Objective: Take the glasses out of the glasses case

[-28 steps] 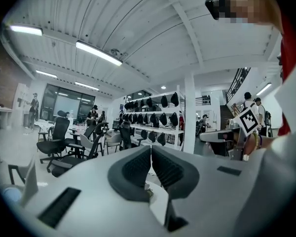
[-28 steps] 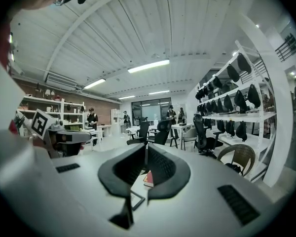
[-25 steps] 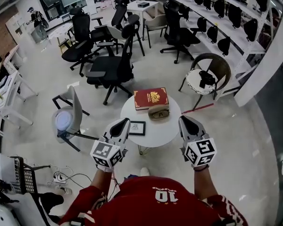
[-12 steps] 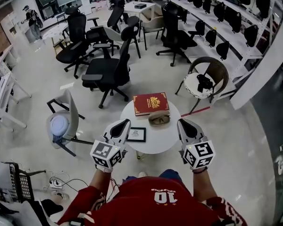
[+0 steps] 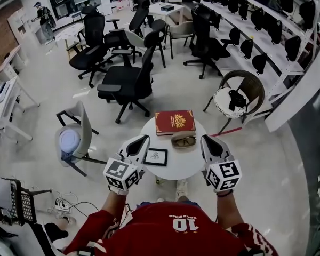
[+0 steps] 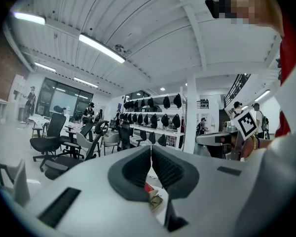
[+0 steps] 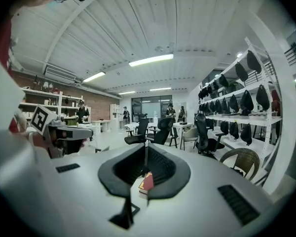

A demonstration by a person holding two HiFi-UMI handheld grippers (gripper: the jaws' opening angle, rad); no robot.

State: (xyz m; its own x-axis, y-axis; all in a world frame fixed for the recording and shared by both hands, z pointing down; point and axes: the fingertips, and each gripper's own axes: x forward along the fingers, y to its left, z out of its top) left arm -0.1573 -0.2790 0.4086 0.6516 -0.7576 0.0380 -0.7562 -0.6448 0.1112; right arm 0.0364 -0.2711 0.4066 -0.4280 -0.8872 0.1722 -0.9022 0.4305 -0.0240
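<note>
A tan glasses case (image 5: 183, 141) lies open on the small round white table (image 5: 189, 161), with the glasses resting in it. Just beyond it lies a red book (image 5: 174, 121). My left gripper (image 5: 143, 139) hangs shut and empty above the table's near left edge. My right gripper (image 5: 205, 140) hangs shut and empty above the near right edge, right of the case. In the left gripper view the jaws (image 6: 151, 150) meet, and the case (image 6: 154, 202) shows below them. In the right gripper view the jaws (image 7: 146, 151) meet above the red book (image 7: 148, 181).
A small black-framed picture (image 5: 156, 157) lies on the table's left part. A grey chair (image 5: 74, 137) stands to the left, black office chairs (image 5: 128, 79) behind, and a wicker chair (image 5: 239, 92) holding a black object to the right. Shelves line the right wall.
The view has shifted a little, so the table sits slightly lower and nearer in frame. Both grippers keep the same raised, shut pose over the table's near edge.
</note>
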